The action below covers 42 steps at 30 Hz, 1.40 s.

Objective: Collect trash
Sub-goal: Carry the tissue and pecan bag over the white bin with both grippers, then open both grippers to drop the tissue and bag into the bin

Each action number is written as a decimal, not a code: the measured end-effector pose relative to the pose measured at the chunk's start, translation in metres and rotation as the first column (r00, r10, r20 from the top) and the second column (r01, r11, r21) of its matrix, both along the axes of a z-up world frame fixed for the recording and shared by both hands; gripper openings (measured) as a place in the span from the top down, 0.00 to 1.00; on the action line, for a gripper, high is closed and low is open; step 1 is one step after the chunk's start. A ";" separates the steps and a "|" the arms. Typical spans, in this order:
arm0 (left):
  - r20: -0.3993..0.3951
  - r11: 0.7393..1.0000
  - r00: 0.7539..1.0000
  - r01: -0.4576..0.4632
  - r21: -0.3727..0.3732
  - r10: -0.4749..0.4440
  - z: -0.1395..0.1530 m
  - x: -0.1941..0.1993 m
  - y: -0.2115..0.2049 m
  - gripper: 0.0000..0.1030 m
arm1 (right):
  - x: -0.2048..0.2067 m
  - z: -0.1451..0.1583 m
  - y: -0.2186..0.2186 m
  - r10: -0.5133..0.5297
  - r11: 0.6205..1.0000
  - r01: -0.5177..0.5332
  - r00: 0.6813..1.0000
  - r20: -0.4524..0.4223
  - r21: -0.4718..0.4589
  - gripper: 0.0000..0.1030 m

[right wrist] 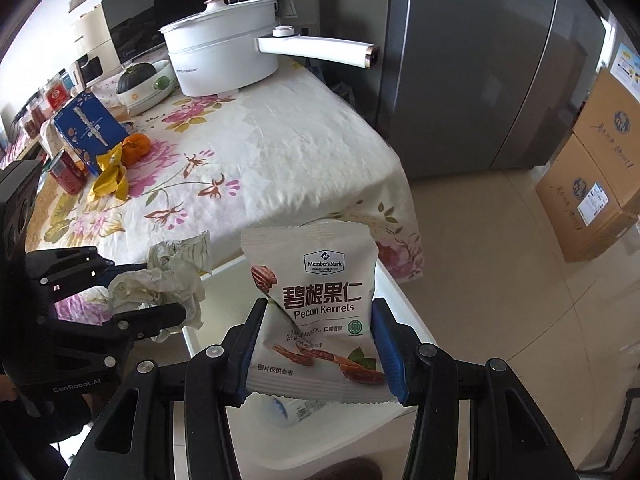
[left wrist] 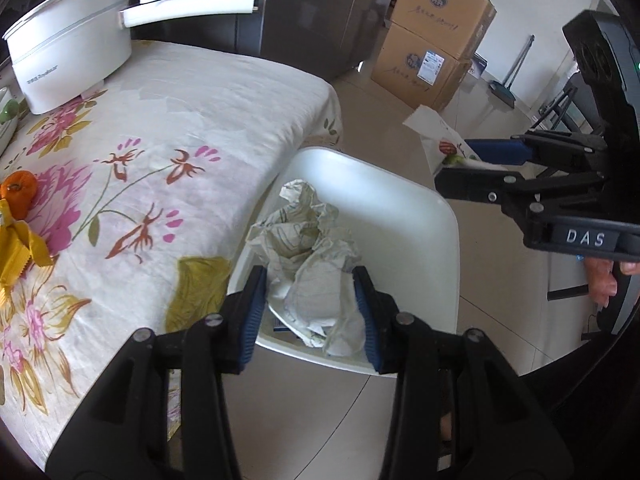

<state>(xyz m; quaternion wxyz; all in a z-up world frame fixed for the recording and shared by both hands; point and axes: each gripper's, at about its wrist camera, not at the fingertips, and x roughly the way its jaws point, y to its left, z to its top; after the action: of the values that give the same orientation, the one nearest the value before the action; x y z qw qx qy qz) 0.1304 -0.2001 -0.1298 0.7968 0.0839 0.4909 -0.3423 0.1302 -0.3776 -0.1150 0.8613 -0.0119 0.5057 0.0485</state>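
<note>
My left gripper (left wrist: 310,304) is shut on a crumpled white paper wad (left wrist: 312,264) and holds it over the white trash bin (left wrist: 400,208) beside the table; the wad also shows in the right wrist view (right wrist: 168,276). My right gripper (right wrist: 318,344) is shut on a white pecan kernels snack bag (right wrist: 316,304) above the same bin (right wrist: 408,312). In the left wrist view the right gripper (left wrist: 456,166) holds the bag (left wrist: 436,136) to the right of the bin. A small bottle (right wrist: 292,410) lies inside the bin.
The table with a floral cloth (right wrist: 280,140) carries a white pot (right wrist: 224,56), an orange (right wrist: 136,146), a yellow wrapper (right wrist: 110,178), a red can (right wrist: 66,172) and a blue box (right wrist: 90,128). Cardboard boxes (left wrist: 436,40) stand on the floor by the grey fridge (right wrist: 472,60).
</note>
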 end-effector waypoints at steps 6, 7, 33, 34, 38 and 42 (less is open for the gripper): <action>0.000 1.000 1.000 -0.001 -0.013 0.001 0.002 -0.002 -0.002 0.22 | -0.004 -0.002 -0.011 -0.028 1.000 0.028 0.999 -0.017 -0.009 0.50; 0.006 1.000 1.000 -0.002 -0.011 0.002 0.004 -0.001 -0.001 0.21 | -0.005 -0.002 -0.012 -0.030 1.000 0.030 0.999 -0.017 -0.008 0.50; 0.097 0.967 0.965 -0.250 0.041 0.245 0.033 0.012 0.118 0.01 | 0.010 -0.002 0.016 -0.034 0.999 0.035 0.998 -0.049 0.010 0.17; 0.098 0.965 0.962 -0.260 0.038 0.255 0.035 0.012 0.124 0.01 | 0.011 -0.001 0.018 -0.035 0.999 0.036 0.998 -0.048 0.014 0.16; 0.107 0.952 0.948 -0.304 0.030 0.300 0.041 0.015 0.148 0.01 | 0.017 0.000 0.029 -0.035 0.999 0.036 0.998 -0.048 0.018 0.16; 0.112 0.932 0.928 -0.360 0.025 0.356 0.044 0.021 0.176 0.01 | 0.024 0.000 0.044 -0.030 0.999 0.031 0.998 -0.055 0.013 0.16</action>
<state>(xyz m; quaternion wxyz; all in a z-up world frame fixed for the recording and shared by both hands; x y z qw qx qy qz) 0.1511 -0.0239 -0.0862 0.8685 0.0287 0.4628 -0.1752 0.1543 -0.3340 -0.1152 0.8478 0.0032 0.5289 0.0392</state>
